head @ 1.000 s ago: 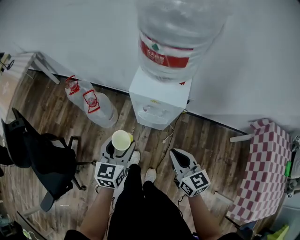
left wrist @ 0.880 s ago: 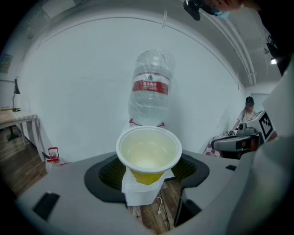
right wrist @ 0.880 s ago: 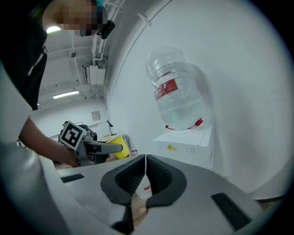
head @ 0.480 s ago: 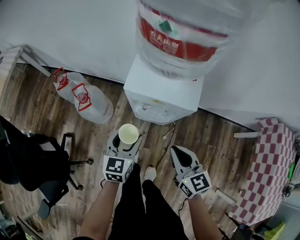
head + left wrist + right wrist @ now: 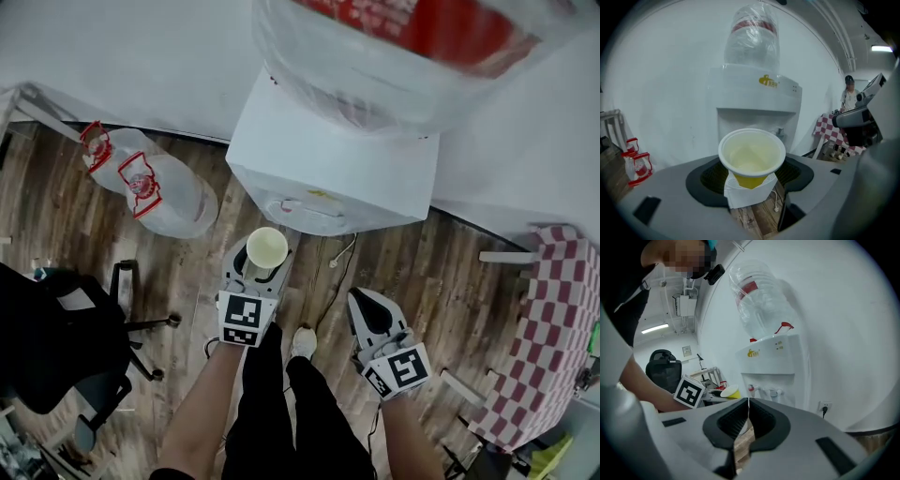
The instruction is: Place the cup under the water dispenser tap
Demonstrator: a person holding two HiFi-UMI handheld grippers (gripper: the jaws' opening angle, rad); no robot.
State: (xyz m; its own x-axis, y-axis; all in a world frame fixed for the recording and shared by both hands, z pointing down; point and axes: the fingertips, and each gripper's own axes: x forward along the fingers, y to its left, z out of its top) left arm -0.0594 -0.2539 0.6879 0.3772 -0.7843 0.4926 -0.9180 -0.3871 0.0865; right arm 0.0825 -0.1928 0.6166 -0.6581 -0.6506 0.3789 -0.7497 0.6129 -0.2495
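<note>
My left gripper (image 5: 260,267) (image 5: 751,185) is shut on a yellow paper cup (image 5: 267,249) (image 5: 751,158) with a white rim, held upright and empty. The cup hangs just in front of the white water dispenser (image 5: 328,169) (image 5: 757,101), close to its tap recess (image 5: 305,208). A large clear water bottle (image 5: 394,47) (image 5: 759,301) with a red label sits on top of the dispenser. The taps (image 5: 764,391) show in the right gripper view. My right gripper (image 5: 367,314) (image 5: 748,401) is shut with nothing in it, lower right of the cup, over the wooden floor.
Spare water bottles (image 5: 150,183) with red labels lie on the floor left of the dispenser. A black office chair (image 5: 66,347) stands at the left. A red-checked table (image 5: 553,337) is at the right. A cable (image 5: 337,258) trails on the floor by the dispenser.
The view has closed in on the dispenser. My left gripper has carried the cup forward toward the tap recess. The right gripper stays at about the same spot beside it.
</note>
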